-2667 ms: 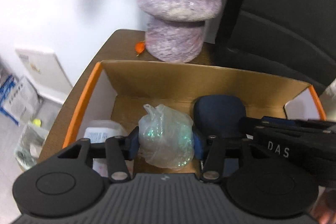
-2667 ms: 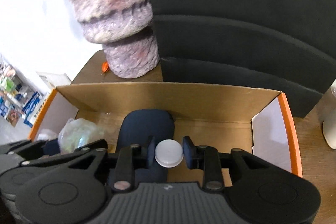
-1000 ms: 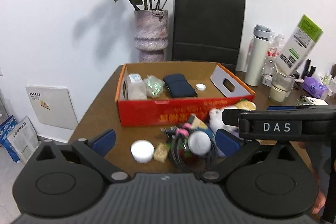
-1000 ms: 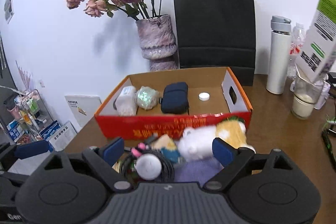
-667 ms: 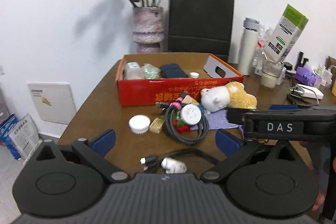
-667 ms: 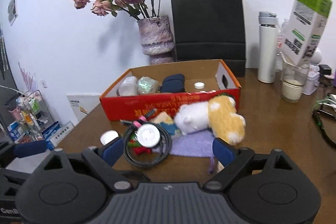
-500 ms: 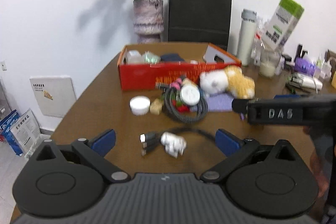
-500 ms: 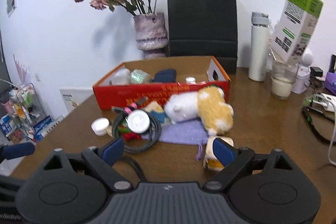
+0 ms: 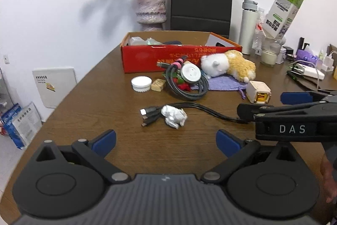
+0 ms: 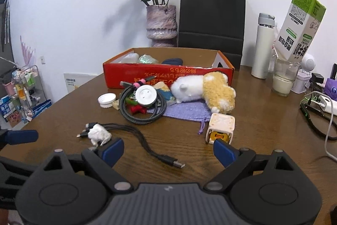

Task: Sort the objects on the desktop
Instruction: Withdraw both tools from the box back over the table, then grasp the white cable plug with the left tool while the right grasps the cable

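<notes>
Both grippers are open and empty, held back over the near part of the brown table. My left gripper (image 9: pixel 166 141) faces a black multi-head cable with a white crumpled lump (image 9: pixel 173 115). My right gripper (image 10: pixel 168 151) hangs over the cable's plug end (image 10: pixel 174 162), with a cream cube (image 10: pixel 221 128) just beyond its right finger. Farther off lie a coiled cable with a round white disc (image 10: pixel 146 95), a white lid (image 10: pixel 107 99), a plush toy (image 10: pixel 207 88) on a purple cloth (image 10: pixel 183 110), and the red cardboard box (image 10: pixel 166 75) holding several items.
Behind the box stand a vase of dried roses (image 10: pixel 161 22) and a black paper bag (image 10: pixel 211 18). At the right are a white flask (image 10: pixel 263 45), a glass of milk (image 10: pixel 284 79) with a carton leaning in it, and chargers with cords (image 10: pixel 320 104). The table's left edge curves away.
Both grippers let go of a plastic-wrapped item and a white cap in the box, opened, and pulled back toward the near edge of the table.
</notes>
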